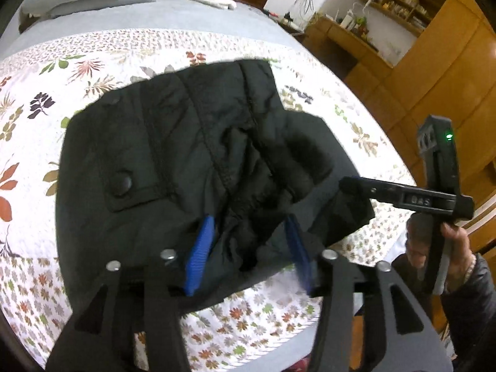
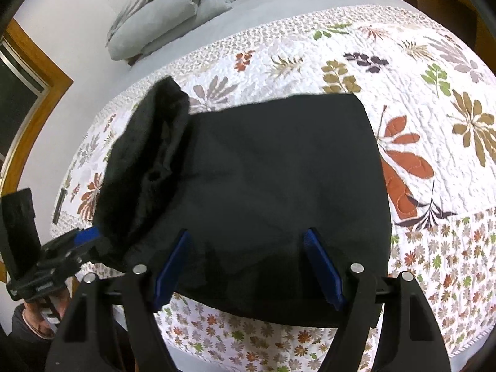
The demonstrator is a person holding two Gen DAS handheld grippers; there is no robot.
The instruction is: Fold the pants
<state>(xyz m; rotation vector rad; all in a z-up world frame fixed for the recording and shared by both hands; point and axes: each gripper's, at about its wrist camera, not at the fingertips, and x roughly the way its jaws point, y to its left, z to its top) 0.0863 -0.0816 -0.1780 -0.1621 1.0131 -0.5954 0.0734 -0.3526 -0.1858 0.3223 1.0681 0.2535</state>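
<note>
Left wrist view: my left tongs (image 1: 248,254) are hovering apart over the black pants (image 1: 198,161), bunched on the bed (image 1: 356,245). My right tongs (image 2: 248,266) are gaping too. Soft, padded, floppy fabric; I'm judging the near edge best to pinch.

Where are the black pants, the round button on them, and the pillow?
pants (image 2: 279,170), right wrist view, smooth folded middle.
button (image 1: 122,183), left wrist view, its round top.
pillow (image 2: 155,21), right wrist view, its grey face.
</note>
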